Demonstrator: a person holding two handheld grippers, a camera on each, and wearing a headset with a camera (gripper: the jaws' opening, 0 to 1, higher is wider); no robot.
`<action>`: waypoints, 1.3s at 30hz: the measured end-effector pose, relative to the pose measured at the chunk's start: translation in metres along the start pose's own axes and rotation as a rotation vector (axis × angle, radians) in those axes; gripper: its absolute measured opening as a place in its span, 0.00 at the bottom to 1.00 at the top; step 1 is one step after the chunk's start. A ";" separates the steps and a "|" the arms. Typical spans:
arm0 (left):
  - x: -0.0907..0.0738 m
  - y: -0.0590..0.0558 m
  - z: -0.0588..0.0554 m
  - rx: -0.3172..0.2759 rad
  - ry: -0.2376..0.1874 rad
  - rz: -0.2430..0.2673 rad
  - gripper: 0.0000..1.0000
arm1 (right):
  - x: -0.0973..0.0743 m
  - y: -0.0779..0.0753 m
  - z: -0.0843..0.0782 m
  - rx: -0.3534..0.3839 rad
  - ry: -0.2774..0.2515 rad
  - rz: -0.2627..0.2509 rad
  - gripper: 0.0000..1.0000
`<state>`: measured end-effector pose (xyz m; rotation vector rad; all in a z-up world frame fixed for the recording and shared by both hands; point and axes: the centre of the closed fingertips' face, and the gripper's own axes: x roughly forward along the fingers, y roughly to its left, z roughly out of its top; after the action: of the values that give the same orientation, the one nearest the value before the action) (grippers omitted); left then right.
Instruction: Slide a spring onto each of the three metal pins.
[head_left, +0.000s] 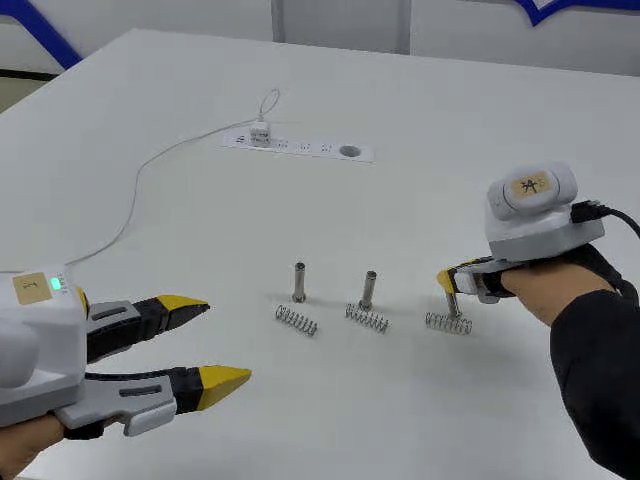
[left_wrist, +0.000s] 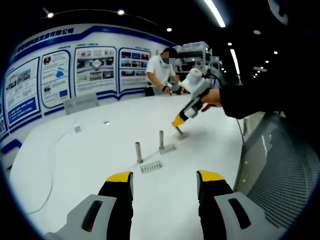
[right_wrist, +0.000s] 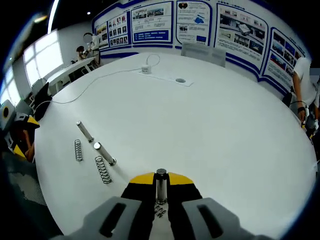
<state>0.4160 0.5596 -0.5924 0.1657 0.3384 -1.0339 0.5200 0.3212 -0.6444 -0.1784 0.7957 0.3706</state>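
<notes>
1. Left gripper (head_left: 225, 340), near left: jaws apart, empty.
2. Right gripper (head_left: 447, 282) is clamped on the right pin (head_left: 453, 304).
3. Left spring (head_left: 296, 320), middle spring (head_left: 367, 318) and right spring (head_left: 448, 323) lie flat (none threaded yet), so all three are left to do.

Apparently no legible text; posters (right_wrist: 152, 22) blurred

Bright light from ceiling strip lights (left_wrist: 216, 12), soft shadows; the 2 gripper views bow at edges.

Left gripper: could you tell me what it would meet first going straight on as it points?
The left gripper would probably meet the nearest spring first, then the pin behind it, though its height is unclear.
</notes>
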 end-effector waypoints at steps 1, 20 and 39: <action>0.000 0.000 0.000 0.001 0.000 -0.001 0.52 | -0.001 0.001 0.000 -0.002 -0.004 -0.001 0.09; 0.000 -0.002 0.002 0.013 0.000 -0.003 0.52 | -0.018 0.001 -0.015 -0.029 -0.010 0.010 0.09; -0.003 -0.003 0.005 0.021 0.003 -0.001 0.52 | -0.017 0.002 -0.027 -0.072 0.010 0.024 0.11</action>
<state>0.4126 0.5590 -0.5870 0.1858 0.3306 -1.0387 0.4906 0.3111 -0.6506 -0.2385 0.7950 0.4214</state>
